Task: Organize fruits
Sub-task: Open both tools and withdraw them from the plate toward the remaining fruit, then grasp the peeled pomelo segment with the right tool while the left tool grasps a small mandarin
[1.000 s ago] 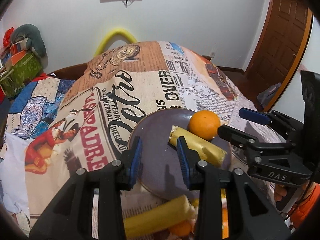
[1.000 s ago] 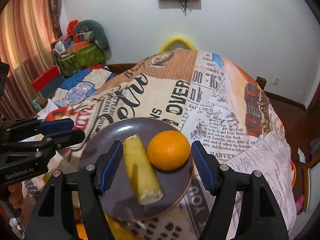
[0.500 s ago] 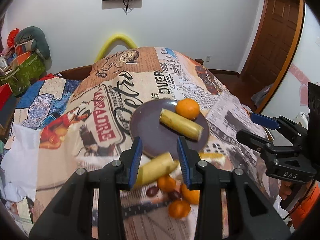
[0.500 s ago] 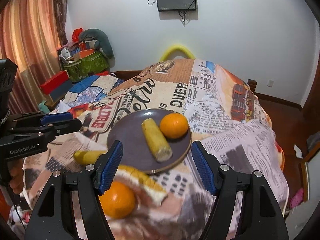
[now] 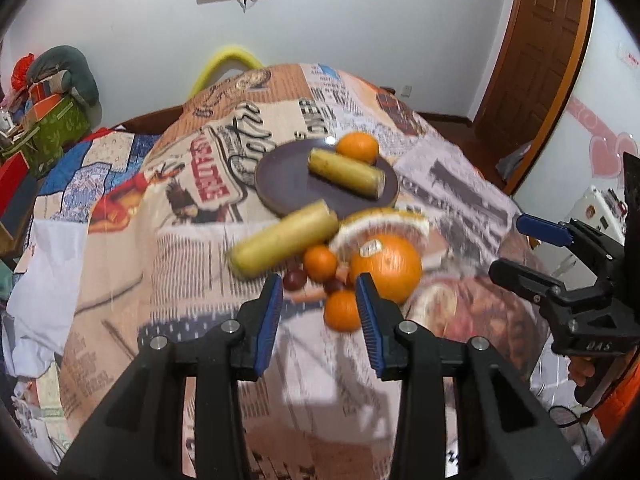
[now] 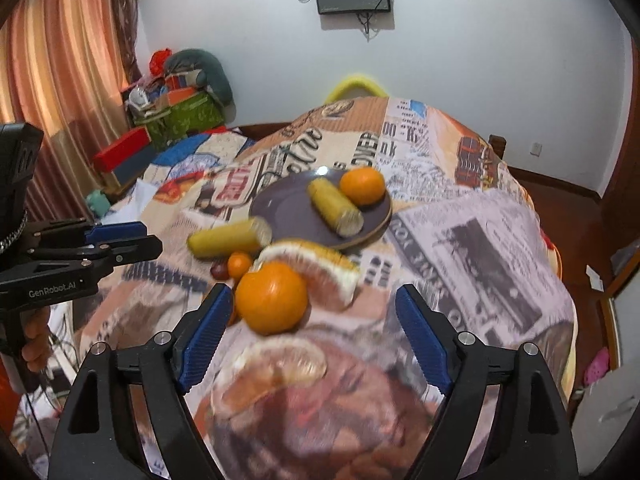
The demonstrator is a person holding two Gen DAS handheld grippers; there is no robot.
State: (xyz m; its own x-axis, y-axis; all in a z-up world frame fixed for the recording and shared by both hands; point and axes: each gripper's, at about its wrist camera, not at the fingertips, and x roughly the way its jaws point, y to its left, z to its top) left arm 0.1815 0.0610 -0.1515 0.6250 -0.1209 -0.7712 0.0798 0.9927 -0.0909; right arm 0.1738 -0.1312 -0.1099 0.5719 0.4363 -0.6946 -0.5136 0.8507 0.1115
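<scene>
A dark plate [image 5: 288, 184] [image 6: 288, 208] on the newsprint cloth holds a yellow cob [image 5: 346, 174] [image 6: 335, 208] and an orange [image 5: 357, 147] [image 6: 362, 185]. In front of it lie a second yellow cob [image 5: 282, 236] [image 6: 228, 238], a large orange [image 5: 386, 266] [image 6: 272, 298], citrus wedges [image 5: 380, 220] [image 6: 316, 262], small oranges [image 5: 320, 263] and dark grapes [image 5: 295, 279]. My left gripper [image 5: 318, 316] is open and empty, just short of the small fruits. My right gripper [image 6: 310, 340] is open wide and empty, with the large orange near its left finger.
The table is covered by a newsprint-pattern cloth [image 5: 460, 200]. A yellow chair back [image 5: 226, 64] stands behind it. Boxes and bags [image 6: 176, 108] pile up at the far left by a curtain. A wooden door [image 5: 532, 52] is at the right.
Both grippers have pulled back and up from the plate. The loose fruits in front of the plate have come into view. Both stay open.
</scene>
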